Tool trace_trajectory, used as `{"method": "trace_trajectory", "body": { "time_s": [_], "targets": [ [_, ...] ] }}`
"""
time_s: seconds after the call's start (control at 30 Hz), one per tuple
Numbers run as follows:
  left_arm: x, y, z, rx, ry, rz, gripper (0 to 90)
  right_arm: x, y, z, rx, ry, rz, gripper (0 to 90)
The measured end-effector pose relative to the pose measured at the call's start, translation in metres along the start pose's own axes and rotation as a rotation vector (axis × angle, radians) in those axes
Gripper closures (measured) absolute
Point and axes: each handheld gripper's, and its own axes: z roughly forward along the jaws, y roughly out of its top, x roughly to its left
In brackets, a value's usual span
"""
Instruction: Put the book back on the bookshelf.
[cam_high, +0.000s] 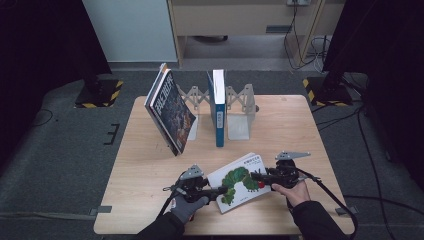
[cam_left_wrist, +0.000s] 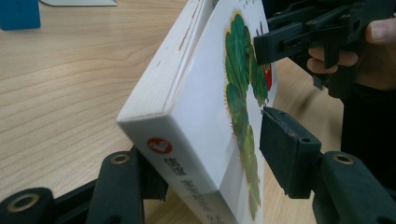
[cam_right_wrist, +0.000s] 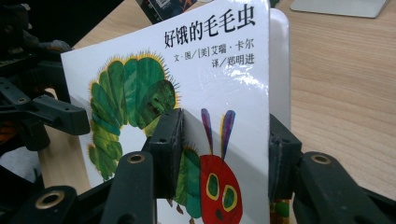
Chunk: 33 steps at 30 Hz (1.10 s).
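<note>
A recording lab or studio: a lone wooden table (cam_high: 150, 200) stands on grey carpet, with hazard-striped stand bases (cam_high: 100, 92) and black curtains well beyond the grippers, and loose cables (cam_high: 367, 150) trailing over the floor beside them.

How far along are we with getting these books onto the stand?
Two books look placed: a dark-covered book leans at the stand's left end and a blue book stands upright in it. In hand is the caterpillar book, tilted up off the table, with the left gripper and the right gripper at opposite ends, fingers on its covers. It probably still has to be carried to the stand.
</note>
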Motion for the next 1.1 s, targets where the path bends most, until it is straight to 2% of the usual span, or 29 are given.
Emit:
{"method": "trace_trajectory", "body": {
  "time_s": [0.1,0.27,0.43,0.53,0.57,0.7,0.93,1.1],
  "targets": [
    [0.003,0.001,-0.001,0.005,0.008,-0.013,54.4,-0.001,0.000,0.000,0.000,0.007,0.010,55.6],
    [0.000,0.003,-0.003,0.014,-0.006,-0.002,60.0,-0.001,-0.001,0.001,0.001,0.004,0.011,52.0],
    [-0.004,0.007,-0.007,0.002,-0.034,0.002,68.2,-0.001,0.000,-0.001,-0.027,-0.029,-0.009,45.5],
    [-0.007,0.010,-0.010,-0.004,-0.034,0.006,72.9,-0.001,0.000,-0.003,-0.046,-0.051,-0.017,43.8],
    [-0.009,0.010,-0.010,0.000,-0.022,0.019,73.5,-0.002,0.000,-0.003,-0.050,-0.067,-0.015,42.6],
    [-0.013,0.013,-0.011,0.006,-0.004,0.031,73.9,-0.004,0.000,-0.004,-0.058,-0.092,-0.033,36.4],
    [-0.014,0.025,-0.022,-0.044,0.024,0.018,74.2,-0.010,0.000,-0.010,-0.098,-0.146,-0.028,30.1],
    [-0.011,0.030,-0.029,-0.055,0.044,0.009,74.3,-0.015,0.000,-0.014,-0.103,-0.195,-0.030,27.3]
  ]
}}
